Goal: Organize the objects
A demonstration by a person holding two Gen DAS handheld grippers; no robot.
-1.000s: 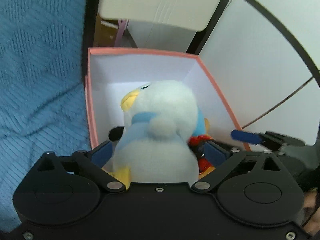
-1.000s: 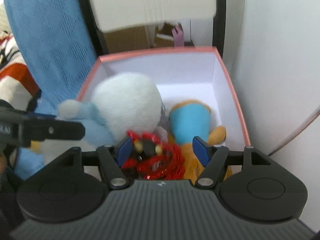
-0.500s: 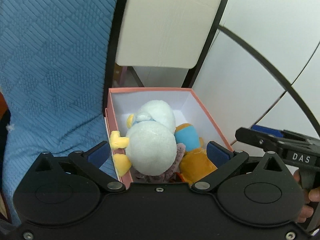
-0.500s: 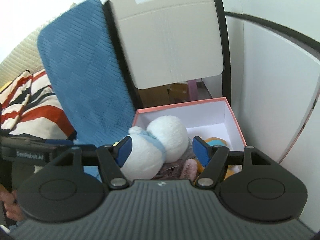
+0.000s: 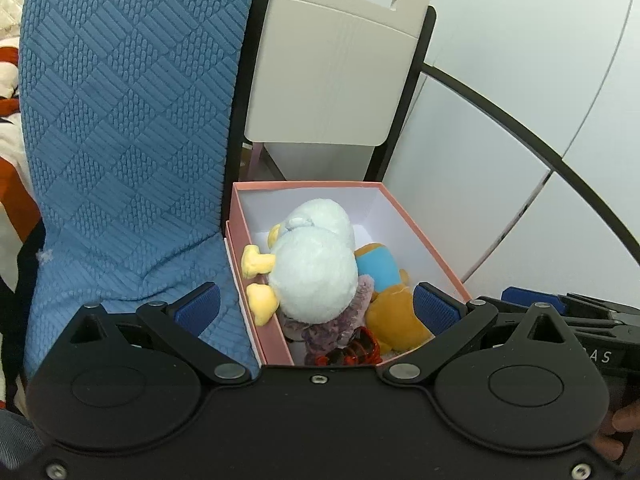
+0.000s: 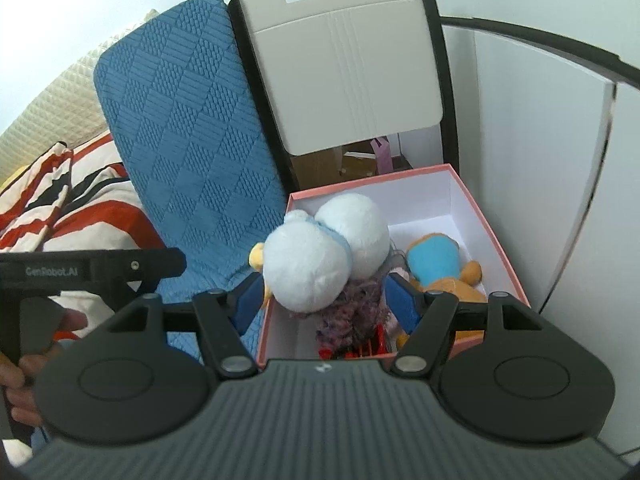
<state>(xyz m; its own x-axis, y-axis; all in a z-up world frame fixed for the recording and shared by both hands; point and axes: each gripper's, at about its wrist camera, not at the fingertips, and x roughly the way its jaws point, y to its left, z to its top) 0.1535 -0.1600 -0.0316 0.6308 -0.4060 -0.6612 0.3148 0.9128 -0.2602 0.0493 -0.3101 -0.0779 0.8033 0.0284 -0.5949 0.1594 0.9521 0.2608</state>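
Observation:
A pink box (image 5: 424, 232) (image 6: 500, 232) with a white inside holds soft toys. A pale blue penguin plush (image 5: 312, 268) (image 6: 320, 256) lies on top at the left, its yellow feet (image 5: 256, 280) over the rim. An orange and blue plush (image 5: 384, 288) (image 6: 436, 264) lies at the right. A purple fuzzy toy (image 5: 336, 320) (image 6: 352, 304) and a red item (image 5: 352, 350) lie at the near end. My left gripper (image 5: 316, 308) is open and empty above the box. My right gripper (image 6: 324, 300) is open and empty above it.
A blue quilted cushion (image 5: 120, 120) (image 6: 192, 144) leans left of the box. A beige chair back (image 5: 332, 72) (image 6: 348, 64) with black frame stands behind. A white cabinet (image 5: 500, 140) is at the right. Striped bedding (image 6: 60, 200) lies far left.
Both grippers have pulled back and up from the box. My left gripper has let go of the penguin plush, which now lies in the box.

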